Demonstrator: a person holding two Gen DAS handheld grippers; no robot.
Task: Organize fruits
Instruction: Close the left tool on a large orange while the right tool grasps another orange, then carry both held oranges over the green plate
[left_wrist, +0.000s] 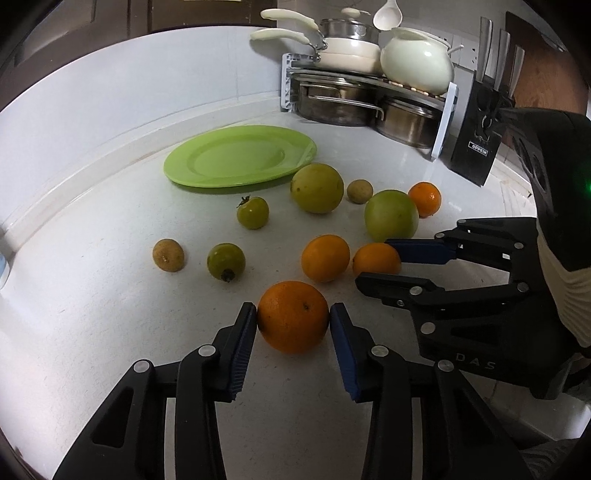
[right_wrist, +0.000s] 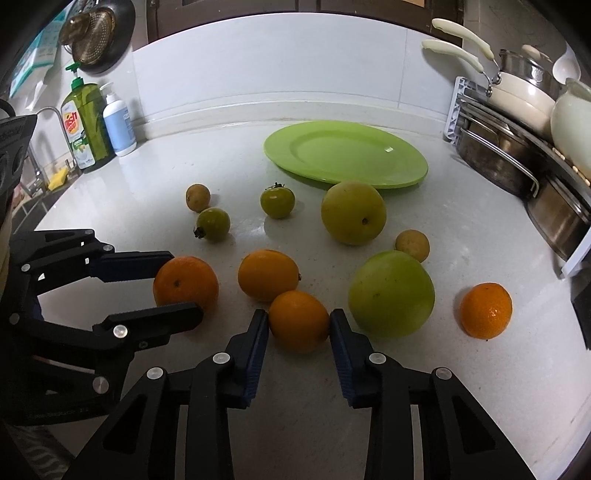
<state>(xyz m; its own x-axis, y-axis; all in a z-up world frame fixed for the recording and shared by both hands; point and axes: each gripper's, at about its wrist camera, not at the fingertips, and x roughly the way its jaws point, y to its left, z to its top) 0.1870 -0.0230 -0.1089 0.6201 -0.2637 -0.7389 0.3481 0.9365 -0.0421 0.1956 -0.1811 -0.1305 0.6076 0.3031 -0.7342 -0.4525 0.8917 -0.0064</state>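
Several fruits lie on the white counter in front of an empty green plate (left_wrist: 240, 155) (right_wrist: 347, 155). My left gripper (left_wrist: 293, 314) (right_wrist: 181, 284) is shut on a large orange (left_wrist: 293, 317) (right_wrist: 185, 282) that rests on the counter. My right gripper (right_wrist: 299, 321) (left_wrist: 380, 260) is shut on a smaller orange (right_wrist: 298, 321) (left_wrist: 375, 258), also on the counter. A third orange (left_wrist: 325, 257) (right_wrist: 267, 275) lies between them. Two large green fruits (left_wrist: 317, 188) (left_wrist: 391, 216), two small green fruits (left_wrist: 253, 212) (left_wrist: 226, 262), two brown fruits (left_wrist: 168, 254) (left_wrist: 359, 191) and a mandarin (left_wrist: 424, 199) (right_wrist: 485, 310) lie around.
A rack with steel pots (left_wrist: 369, 103) and cream cookware stands at the back right. A black knife block (left_wrist: 480, 140) is beside it. Dish soap (right_wrist: 86, 125) and a white pump bottle (right_wrist: 118, 122) stand at the back left by the sink.
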